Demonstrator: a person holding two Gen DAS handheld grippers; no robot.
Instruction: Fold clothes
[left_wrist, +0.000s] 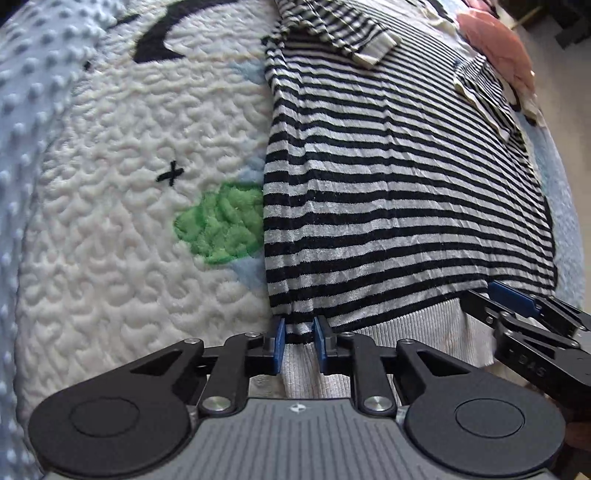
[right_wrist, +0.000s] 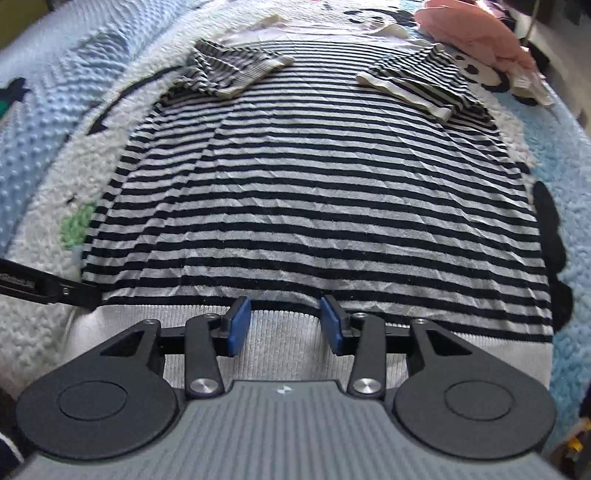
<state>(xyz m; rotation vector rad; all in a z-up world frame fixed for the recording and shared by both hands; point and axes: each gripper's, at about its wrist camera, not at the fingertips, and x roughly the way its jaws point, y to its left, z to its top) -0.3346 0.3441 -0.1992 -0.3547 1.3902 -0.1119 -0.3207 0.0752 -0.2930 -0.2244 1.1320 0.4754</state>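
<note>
Jaws of our left gripper pinch the striped sweater hem at 6 o'clock, our right gripper is open over it; sleeves lie folded in, body fold remains.

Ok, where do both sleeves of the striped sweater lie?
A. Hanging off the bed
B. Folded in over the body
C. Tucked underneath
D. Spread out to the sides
B: in the right wrist view both sleeves lie on the striped sweater's body, cuffs inward.
</note>
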